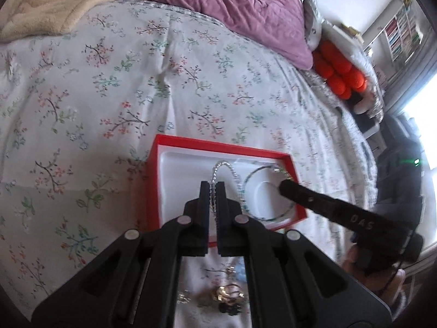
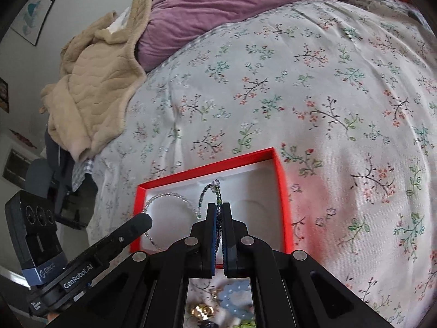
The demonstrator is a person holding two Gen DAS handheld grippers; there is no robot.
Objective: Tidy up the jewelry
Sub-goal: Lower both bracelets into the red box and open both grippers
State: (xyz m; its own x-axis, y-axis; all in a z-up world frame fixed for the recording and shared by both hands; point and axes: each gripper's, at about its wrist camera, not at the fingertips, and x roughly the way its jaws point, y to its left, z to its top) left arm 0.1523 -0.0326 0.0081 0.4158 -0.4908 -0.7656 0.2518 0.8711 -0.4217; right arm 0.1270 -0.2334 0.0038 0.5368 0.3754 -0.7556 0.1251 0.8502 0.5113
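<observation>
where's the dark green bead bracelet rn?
The dark green bead bracelet is pinched in the shut right gripper, over the red box, right of the clear bead bracelet that the left gripper holds.

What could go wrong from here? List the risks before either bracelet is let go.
1. The clear beaded bracelet in the left gripper and the dark green beaded bracelet in the right gripper hang close together over the red box; they may tangle.
2. Both are pinched by thin strands, so either could slip out.
3. The box sits on a soft floral bedspread; a push might tip it.
</observation>
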